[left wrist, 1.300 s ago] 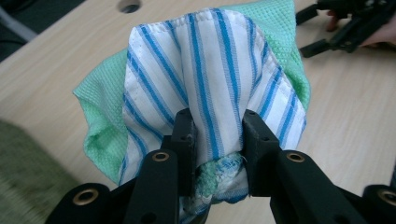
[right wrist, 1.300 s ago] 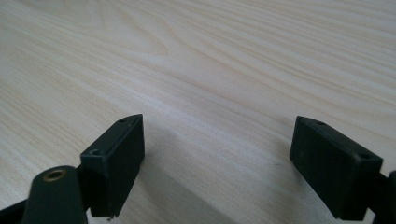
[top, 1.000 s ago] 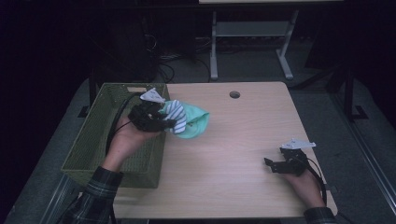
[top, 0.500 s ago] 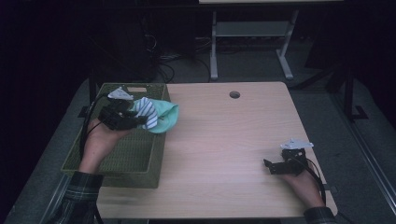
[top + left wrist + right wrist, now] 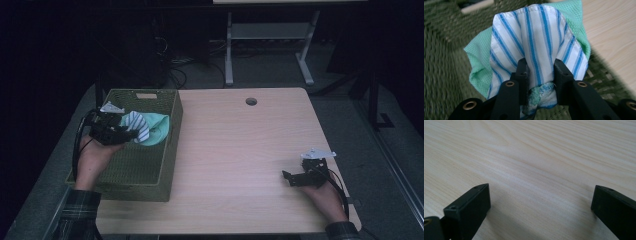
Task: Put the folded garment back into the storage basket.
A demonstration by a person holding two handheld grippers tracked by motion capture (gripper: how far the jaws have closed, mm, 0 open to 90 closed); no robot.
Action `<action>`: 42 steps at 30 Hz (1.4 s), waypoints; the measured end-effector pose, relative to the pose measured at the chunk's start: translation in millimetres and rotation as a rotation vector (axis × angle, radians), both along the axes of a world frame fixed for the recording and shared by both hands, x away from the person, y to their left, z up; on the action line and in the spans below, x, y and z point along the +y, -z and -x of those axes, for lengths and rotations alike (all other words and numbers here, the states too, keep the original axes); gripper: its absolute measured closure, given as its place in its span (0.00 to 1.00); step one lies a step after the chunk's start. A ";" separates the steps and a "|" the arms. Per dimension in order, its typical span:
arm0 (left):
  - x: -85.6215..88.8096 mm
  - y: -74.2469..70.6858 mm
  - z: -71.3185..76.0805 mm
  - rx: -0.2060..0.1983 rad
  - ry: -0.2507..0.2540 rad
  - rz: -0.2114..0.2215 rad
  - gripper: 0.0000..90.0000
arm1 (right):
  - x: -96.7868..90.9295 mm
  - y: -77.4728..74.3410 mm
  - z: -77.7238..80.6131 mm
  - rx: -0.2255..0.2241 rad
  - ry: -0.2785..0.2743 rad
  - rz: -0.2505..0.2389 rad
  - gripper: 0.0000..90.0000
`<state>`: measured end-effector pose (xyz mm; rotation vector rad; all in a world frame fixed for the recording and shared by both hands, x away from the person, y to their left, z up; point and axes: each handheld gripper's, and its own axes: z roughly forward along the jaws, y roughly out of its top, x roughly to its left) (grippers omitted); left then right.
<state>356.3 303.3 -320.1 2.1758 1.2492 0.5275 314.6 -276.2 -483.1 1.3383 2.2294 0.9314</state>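
High view: left gripper (image 5: 131,134), jaws clamped on a striped & green cloth (image 5: 150,128), holds it over the green basket (image 5: 167,165). Right gripper (image 5: 292,178) rests on the table (image 5: 240,150) w/ jaws wide apart. Likely next: lower & let go into basket.

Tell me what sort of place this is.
Probably a lab or workshop set up for recording, not a home: a plain wooden table with a cable hole, tangled cables on the floor behind it, and a metal-framed bench in a dark room.
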 end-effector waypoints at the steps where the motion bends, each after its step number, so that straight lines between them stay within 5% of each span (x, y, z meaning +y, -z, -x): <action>1: 3.5 7.6 -1.6 0.011 -0.012 -0.010 0.77 | -0.1 0.0 -0.1 0.001 -0.001 -0.001 0.02; 15: 17.7 61.7 -15.5 0.104 -0.056 -0.049 0.76 | -0.3 0.2 -0.2 0.005 -0.003 -0.007 0.02; 27: 20.4 81.5 -20.6 0.172 -0.037 -0.046 0.70 | -0.4 0.3 0.3 0.005 -0.003 -0.007 0.02; 31: 20.7 82.5 -20.1 0.170 -0.041 -0.037 0.66 | -0.4 0.4 0.3 0.005 -0.003 -0.008 0.02; 36: 20.8 80.0 -18.5 0.118 -0.054 -0.018 0.51 | -0.5 0.3 0.2 0.006 -0.003 -0.008 0.02; 42: 23.0 77.4 -18.2 0.108 -0.049 0.021 0.31 | -0.6 0.3 0.2 0.006 -0.004 -0.007 0.02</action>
